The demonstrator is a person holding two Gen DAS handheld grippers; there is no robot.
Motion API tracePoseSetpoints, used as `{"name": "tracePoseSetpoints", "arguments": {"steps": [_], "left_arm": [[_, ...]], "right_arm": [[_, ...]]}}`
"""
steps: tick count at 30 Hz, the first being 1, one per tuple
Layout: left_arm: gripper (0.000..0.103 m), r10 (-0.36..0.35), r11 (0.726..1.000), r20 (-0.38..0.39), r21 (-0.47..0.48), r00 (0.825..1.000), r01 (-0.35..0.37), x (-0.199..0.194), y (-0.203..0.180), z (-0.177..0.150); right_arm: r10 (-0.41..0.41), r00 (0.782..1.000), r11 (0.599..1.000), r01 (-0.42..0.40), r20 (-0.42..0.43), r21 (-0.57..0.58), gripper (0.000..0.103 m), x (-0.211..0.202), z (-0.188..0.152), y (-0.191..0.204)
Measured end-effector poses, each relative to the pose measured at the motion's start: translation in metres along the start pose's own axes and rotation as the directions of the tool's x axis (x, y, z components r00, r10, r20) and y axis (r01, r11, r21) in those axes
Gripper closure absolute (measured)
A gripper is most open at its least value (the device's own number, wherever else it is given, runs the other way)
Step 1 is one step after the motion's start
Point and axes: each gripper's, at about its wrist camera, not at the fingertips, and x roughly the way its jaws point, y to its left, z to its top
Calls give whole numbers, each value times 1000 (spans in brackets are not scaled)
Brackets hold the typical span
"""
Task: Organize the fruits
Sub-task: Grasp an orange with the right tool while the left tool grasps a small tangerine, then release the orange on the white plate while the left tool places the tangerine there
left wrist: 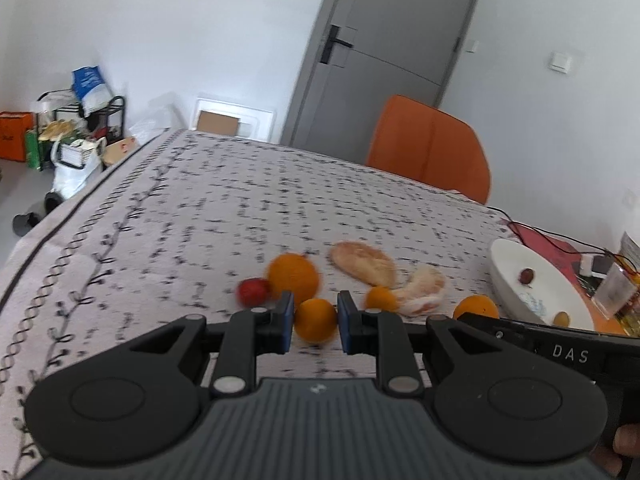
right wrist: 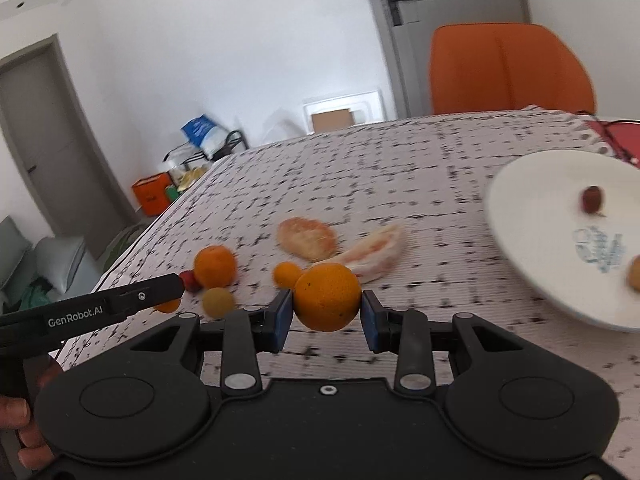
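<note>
**Two oranges gripped, most fruit not yet on the plate**

The desk (left wrist: 200, 208), under a patterned cloth, carries nearly all the fruit near its front edge, while the white plate (right wrist: 532, 208) by the right edge holds only two small pieces: a dark reddish one and a yellowish one, too blurred to name. So the sorting looks barely begun.

Loose on the cloth, largest first: two peeled citrus pieces (left wrist: 362, 262), a big orange (left wrist: 294, 276), a little orange (left wrist: 380, 298) and a small red fruit (left wrist: 253, 292).

The right claw (right wrist: 326, 310) is clamped on a large orange (right wrist: 327, 297), held tilted down above the desk, left of the plate. The left claw (left wrist: 314, 322), also tilted down, grips a small orange (left wrist: 315, 320) in front of the loose pile.
</note>
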Motion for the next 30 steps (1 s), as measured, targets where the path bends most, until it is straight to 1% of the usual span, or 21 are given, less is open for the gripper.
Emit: {"name": "tracePoseSetpoints", "arguments": {"steps": [4, 11, 21, 30], "left_arm": [[82, -45, 999, -5, 23, 999, 45, 3, -17, 1], [82, -92, 992, -14, 80, 996, 93, 11, -47, 5], [82, -132, 983, -14, 131, 991, 132, 23, -79, 10], [82, -152, 973, -27, 169, 988, 155, 36, -103, 13]], "right_arm": [[-39, 999, 999, 38, 25, 25, 69, -13, 1, -15], [-90, 992, 995, 85, 89, 58, 69, -38, 4, -35], [-144, 980, 986, 131, 134, 106, 69, -58, 5, -66], [-179, 974, 974, 155, 141, 166, 69, -63, 2, -95]]}}
